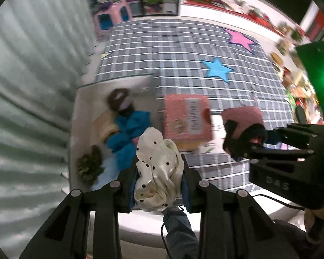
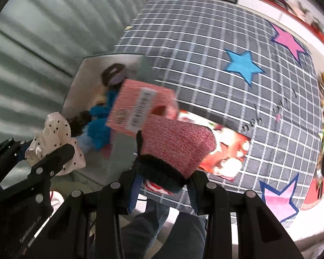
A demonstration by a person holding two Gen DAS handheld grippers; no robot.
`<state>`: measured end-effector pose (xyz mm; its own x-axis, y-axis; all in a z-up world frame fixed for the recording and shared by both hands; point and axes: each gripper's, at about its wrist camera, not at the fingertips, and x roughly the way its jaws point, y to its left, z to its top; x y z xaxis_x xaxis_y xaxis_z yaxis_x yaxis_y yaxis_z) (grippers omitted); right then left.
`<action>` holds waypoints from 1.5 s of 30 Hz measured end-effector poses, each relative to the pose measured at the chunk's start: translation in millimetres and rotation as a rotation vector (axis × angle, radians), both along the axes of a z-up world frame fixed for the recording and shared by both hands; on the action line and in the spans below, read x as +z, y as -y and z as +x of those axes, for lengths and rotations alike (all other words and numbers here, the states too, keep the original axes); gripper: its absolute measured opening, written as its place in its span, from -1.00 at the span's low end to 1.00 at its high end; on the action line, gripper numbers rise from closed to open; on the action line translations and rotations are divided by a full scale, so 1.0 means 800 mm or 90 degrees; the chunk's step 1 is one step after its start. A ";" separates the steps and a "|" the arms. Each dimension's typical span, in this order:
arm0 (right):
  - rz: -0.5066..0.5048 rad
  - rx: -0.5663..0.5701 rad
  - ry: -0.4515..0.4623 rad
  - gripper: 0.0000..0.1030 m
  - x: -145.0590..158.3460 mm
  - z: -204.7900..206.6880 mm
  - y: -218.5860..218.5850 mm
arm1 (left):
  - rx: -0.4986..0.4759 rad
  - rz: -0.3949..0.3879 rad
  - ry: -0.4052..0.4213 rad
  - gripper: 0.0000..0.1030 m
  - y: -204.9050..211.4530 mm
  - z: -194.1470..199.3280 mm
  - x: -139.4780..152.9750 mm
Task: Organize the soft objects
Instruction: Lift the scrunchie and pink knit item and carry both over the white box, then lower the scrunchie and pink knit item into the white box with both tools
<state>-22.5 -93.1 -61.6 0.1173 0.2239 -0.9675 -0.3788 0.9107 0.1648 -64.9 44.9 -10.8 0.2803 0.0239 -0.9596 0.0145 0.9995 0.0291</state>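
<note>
Left wrist view: left gripper (image 1: 159, 172) clamps dotted scrunchie (image 1: 157, 168); right gripper (image 2: 164, 172) clamps pink sock (image 2: 179, 144).

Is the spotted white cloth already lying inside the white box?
No: the spotted white cloth is pinched in the left gripper, held above the white box where the blue fabric lies.

place: child's playroom; evidence: star-patterned grid rug (image 1: 183, 49); pink toy house (image 1: 112, 17); toy-lined shelf (image 1: 237, 4)

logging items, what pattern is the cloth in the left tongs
Cream scrunchie with small black polka dots, clearest in the left wrist view.
</note>
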 end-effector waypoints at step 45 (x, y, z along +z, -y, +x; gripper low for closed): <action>-0.011 0.162 -0.027 -0.23 -0.002 0.006 -0.165 | 0.177 -0.029 -0.044 -0.29 -0.123 -0.021 -0.041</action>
<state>-17.6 39.2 -63.2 0.0180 0.2249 -0.9742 -0.5886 0.7900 0.1715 -81.7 143.4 -43.7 0.2031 0.0477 -0.9780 -0.2599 0.9656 -0.0069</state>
